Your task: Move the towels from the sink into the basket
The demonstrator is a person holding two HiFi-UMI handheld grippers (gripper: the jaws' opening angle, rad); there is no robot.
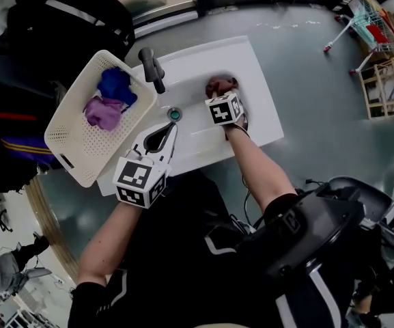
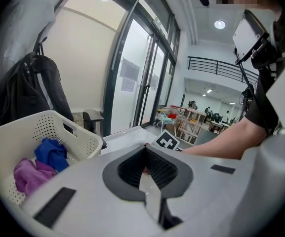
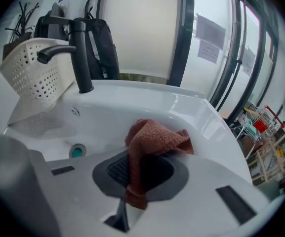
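**Red-brown towel gripped in the sink, two towels in the basket**

No brand or word can be read anywhere. The cube on each tool bears only black-and-white square patterns. The paper sheets [image 2: 129, 78] stuck on the glass doors carry print too small to make out.

The white perforated basket [image 1: 74, 118] stands at the left end of the sink [image 1: 255, 80], just beside the black tap [image 1: 151, 67]. It holds two crumpled towels that touch each other. The blue towel [image 1: 117, 85] lies towards the tap side, and the purple towel [image 1: 103, 112] lies nearer the person.

The white sink holds one towel, the red-brown towel [image 3: 156, 135], in the right part of the basin, well apart from the teal-ringed drain [image 1: 175, 114]. The right tool [image 1: 224, 93] points steeply down into the basin. Its jaws are closed on this towel: a fold runs down between the ribbed pads, and the rest bunches above them.

The left tool [image 1: 172, 126] hangs over the front edge of the sink, near the drain, and points towards the basket and tap. Its jaws meet at the tips and nothing lies between them.

A black backpack [image 2: 31, 90] hangs behind the basket. Shelving with coloured goods [image 1: 386, 43] stands well off across the grey floor.
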